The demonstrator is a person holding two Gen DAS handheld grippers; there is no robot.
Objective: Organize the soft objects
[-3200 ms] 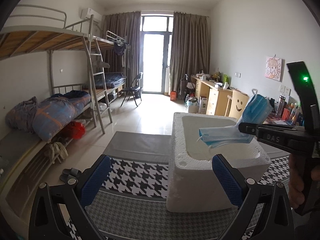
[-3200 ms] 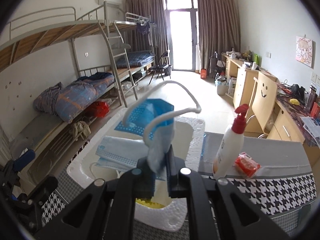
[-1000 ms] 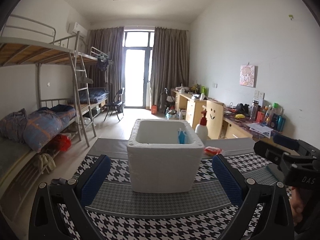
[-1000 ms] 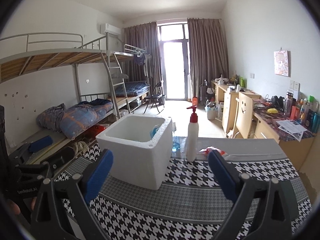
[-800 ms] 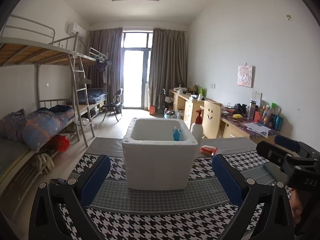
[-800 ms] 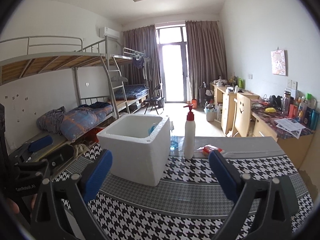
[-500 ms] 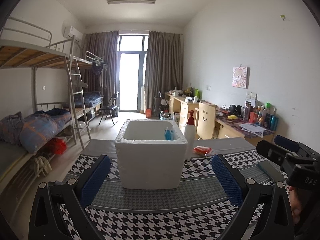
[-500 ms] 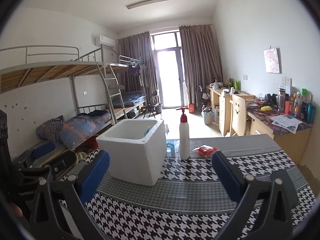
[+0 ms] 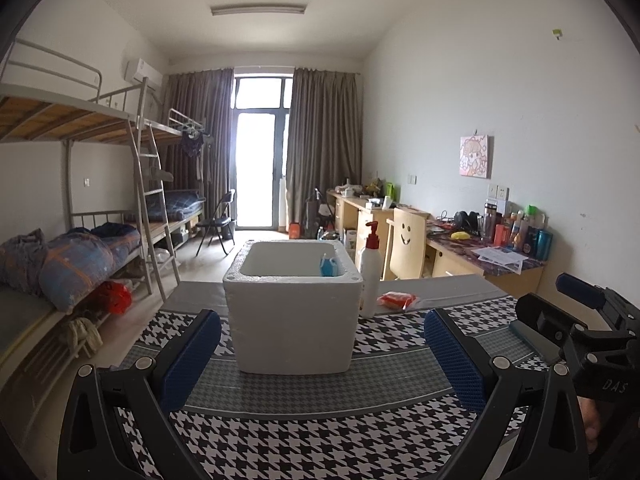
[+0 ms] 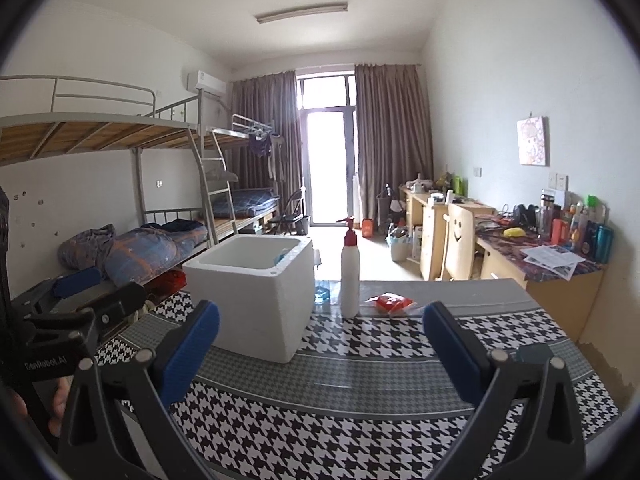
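Observation:
A white foam box (image 9: 294, 316) (image 10: 256, 300) stands on the houndstooth table (image 9: 320, 440) (image 10: 360, 420). Blue face masks (image 9: 329, 267) (image 10: 280, 257) poke up at its inner right wall. My left gripper (image 9: 322, 354) is open, held back from the box on the near side, nothing between its blue pads (image 9: 192, 354). My right gripper (image 10: 320, 354) is also open and empty, back from the box and right of it. In the left wrist view the right gripper's body shows at the right edge; the right wrist view has the left gripper's body at its left edge.
A white pump bottle with a red top (image 9: 370, 272) (image 10: 350, 272) stands right of the box. A small red packet (image 9: 396, 300) (image 10: 390, 302) lies beside it. Bunk beds (image 9: 80, 240) line the left wall, desks (image 9: 480, 256) the right.
The right gripper, earlier shut on a blue mask over the box, now stands open and empty, with the mask in the box. Both grippers have drawn back and up from the box.

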